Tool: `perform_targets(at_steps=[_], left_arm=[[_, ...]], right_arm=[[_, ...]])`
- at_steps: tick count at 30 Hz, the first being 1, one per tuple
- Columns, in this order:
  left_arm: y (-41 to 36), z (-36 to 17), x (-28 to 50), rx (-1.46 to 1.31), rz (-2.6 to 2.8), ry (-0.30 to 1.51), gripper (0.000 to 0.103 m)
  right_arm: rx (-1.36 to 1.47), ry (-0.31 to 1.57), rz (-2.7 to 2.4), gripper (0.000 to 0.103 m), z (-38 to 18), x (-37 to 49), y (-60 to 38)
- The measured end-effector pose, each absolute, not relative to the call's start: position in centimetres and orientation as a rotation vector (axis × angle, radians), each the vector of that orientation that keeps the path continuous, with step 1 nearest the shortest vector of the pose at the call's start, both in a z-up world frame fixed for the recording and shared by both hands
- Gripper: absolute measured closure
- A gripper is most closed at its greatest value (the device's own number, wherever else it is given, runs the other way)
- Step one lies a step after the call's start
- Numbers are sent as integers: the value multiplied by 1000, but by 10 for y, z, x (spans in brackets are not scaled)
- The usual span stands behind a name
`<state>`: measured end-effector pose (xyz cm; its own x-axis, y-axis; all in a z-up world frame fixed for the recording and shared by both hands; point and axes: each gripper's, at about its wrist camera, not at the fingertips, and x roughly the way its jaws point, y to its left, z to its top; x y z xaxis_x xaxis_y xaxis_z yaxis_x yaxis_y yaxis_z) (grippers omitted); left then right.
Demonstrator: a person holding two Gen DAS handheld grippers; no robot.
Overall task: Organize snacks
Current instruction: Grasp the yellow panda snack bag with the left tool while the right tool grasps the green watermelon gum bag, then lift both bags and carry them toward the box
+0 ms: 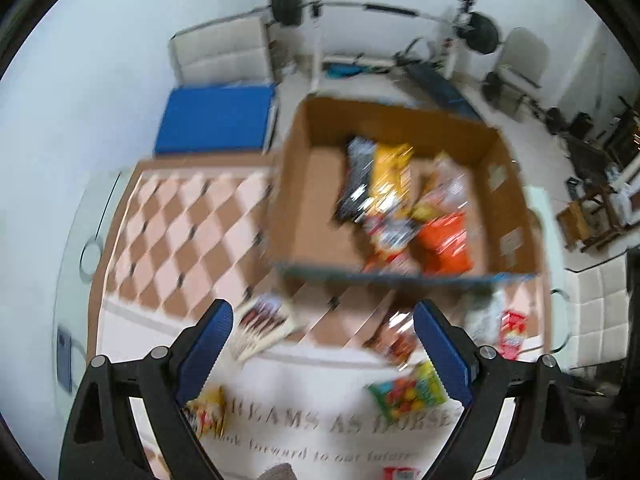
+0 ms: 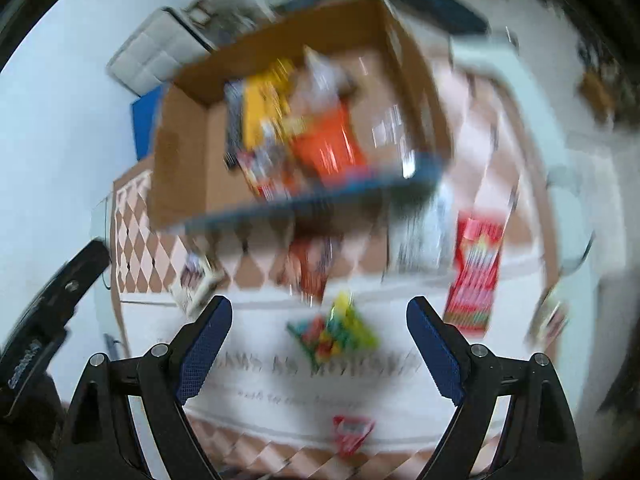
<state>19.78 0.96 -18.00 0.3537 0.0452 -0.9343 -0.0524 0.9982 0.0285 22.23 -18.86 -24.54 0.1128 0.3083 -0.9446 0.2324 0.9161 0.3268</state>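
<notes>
Both the left gripper (image 1: 322,344) and right gripper (image 2: 319,340) gape empty; several snack packets fill the brown cardboard box (image 1: 304,216), while perhaps six, blurred, including a green candy bag (image 1: 408,394), await on the checkered tablecloth (image 1: 180,232)

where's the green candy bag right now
The green candy bag lies on the tablecloth in front of the cardboard box, between the right gripper's open fingers in its view, just above the printed lettering.

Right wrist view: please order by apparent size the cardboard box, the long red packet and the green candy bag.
1. cardboard box, by far the largest.
2. long red packet.
3. green candy bag.
Motion blur smears all edges, and the candy bag lies nearer the camera, so the gap between the last two is uncertain.
</notes>
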Motion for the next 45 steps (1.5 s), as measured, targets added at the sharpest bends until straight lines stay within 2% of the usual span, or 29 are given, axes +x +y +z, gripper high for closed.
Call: perform_targets(at_steps=[6, 13, 14, 15, 16, 17, 18, 27, 31, 36, 37, 38, 39, 41, 45], left_arm=[[58, -252, 159, -85, 175, 1386, 10], [111, -300, 125, -156, 308, 1466, 10], [119, -305, 120, -171, 326, 1475, 10], [126, -307, 116, -184, 341, 1482, 10], [133, -310, 111, -201, 357, 1491, 10], [141, -312, 106, -221, 372, 1498, 10], [148, -314, 103, -241, 383, 1504, 10], [185, -340, 80, -385, 379, 1574, 10], [179, -359, 89, -335, 330, 1626, 10], [179, -384, 103, -348, 305, 1668, 10], [182, -385, 104, -357, 303, 1658, 13], [185, -387, 106, -360, 309, 1645, 30], [186, -387, 107, -366, 306, 1636, 40], [187, -387, 109, -351, 309, 1635, 47], [179, -384, 111, -324, 295, 1622, 49]], right_arm=[[781, 1665, -31, 12, -351, 188, -185], [852, 1713, -145, 12, -399, 193, -160], [851, 1716, -161, 15, -404, 194, -155], [843, 1719, -164, 22, -406, 197, -151], [813, 1732, -177, 26, -410, 200, -146], [757, 1748, -198, 34, -412, 203, -141], [696, 1754, -204, 38, -413, 204, -135], [-62, 1759, 103, 40, -401, 215, -40], [-147, 1769, 140, 38, -402, 217, -23], [-38, 1805, 113, 36, -408, 223, -23], [-31, 1804, 109, 36, -408, 224, -22], [-26, 1802, 106, 36, -407, 224, -25], [-20, 1799, 102, 36, -407, 224, -24], [-10, 1796, 100, 37, -407, 224, -24], [-3, 1770, 110, 44, -405, 218, -38]])
